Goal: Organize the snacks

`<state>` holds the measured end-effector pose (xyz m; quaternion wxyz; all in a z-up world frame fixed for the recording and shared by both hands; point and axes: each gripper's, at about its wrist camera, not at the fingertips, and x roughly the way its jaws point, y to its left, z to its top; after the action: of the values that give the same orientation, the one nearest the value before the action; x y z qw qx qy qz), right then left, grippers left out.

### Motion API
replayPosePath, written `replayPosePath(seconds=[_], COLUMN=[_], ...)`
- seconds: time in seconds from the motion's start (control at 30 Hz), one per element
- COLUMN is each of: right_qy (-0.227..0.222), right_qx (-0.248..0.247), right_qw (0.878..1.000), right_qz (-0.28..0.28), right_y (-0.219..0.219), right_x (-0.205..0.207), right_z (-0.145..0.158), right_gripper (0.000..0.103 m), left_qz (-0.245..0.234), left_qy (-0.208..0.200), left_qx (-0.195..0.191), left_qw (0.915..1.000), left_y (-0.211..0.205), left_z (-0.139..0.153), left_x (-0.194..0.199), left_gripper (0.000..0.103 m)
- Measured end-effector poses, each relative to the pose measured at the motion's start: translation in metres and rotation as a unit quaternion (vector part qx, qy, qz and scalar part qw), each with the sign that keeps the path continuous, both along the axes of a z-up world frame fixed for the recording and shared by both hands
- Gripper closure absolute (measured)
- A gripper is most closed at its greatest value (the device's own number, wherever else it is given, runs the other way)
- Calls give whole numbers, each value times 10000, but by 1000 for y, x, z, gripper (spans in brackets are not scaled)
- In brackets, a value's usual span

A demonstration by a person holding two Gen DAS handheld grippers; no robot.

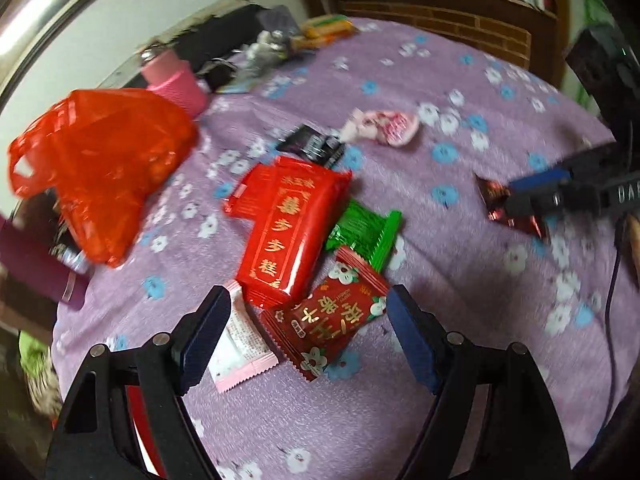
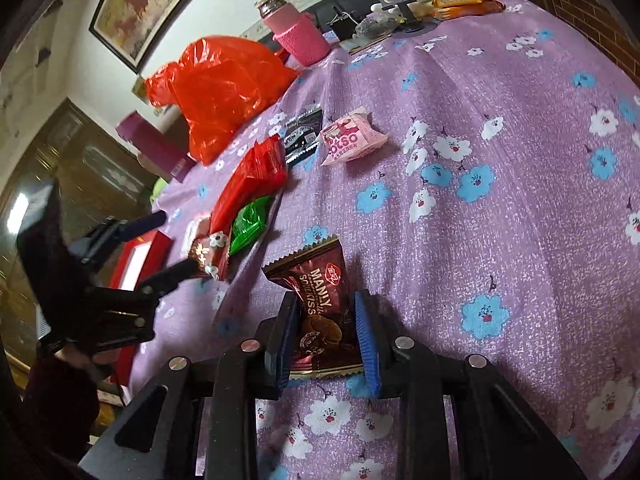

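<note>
Between the right gripper's [image 2: 327,334] blue pads, a brown foil cookie packet [image 2: 320,312] sits clamped on the purple floral cloth [image 2: 500,200]. Farther off, the left gripper [image 1: 308,332] hovers released over a red flowered snack pack [image 1: 328,316]; next probably comes carrying toward the red plastic bag [image 2: 220,92].

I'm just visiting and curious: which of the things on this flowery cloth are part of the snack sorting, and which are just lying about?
Part of the job:
- brown snack packet, in the right tool
- big red packet
- green packet
- red flowered packet
- pink packet
- black packet

Just lying about:
- pink flask
- orange plastic bag
</note>
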<state>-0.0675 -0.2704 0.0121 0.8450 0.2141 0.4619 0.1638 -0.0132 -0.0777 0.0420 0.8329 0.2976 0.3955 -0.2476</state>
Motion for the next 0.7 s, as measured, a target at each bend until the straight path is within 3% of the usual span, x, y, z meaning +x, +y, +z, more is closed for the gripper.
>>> replayPosePath(seconds=[0.13, 0.23, 0.27, 0.33, 0.47, 0.7], right_qy=[-196, -269, -293, -310, -298, -304], right_qx=[81, 59, 20, -16, 102, 21], right_qw=[9998, 9996, 9996, 9995, 9995, 9995], right_qz=[-33, -11, 0, 6, 2, 17], right_y=[-2, -2, -1, 1, -2, 1], right_x=[-3, -2, -3, -3, -1, -2], right_z=[-3, -2, -2, -1, -3, -2], right_gripper=[74, 74, 74, 74, 73, 70], left_qz=[-479, -547, -568, -586, -493, 252], left_qy=[-82, 159, 153, 355, 580, 740], left_qx=[370, 499, 341, 131, -129, -547], left_qw=[9981, 9971, 9977, 9976, 9970, 9954], left_y=[-11, -13, -10, -6, -6, -1], left_z=[-13, -25, -24, -24, -24, -26], left_x=[-6, -1, -2, -4, -11, -18], left_gripper=[23, 25, 27, 45, 69, 73])
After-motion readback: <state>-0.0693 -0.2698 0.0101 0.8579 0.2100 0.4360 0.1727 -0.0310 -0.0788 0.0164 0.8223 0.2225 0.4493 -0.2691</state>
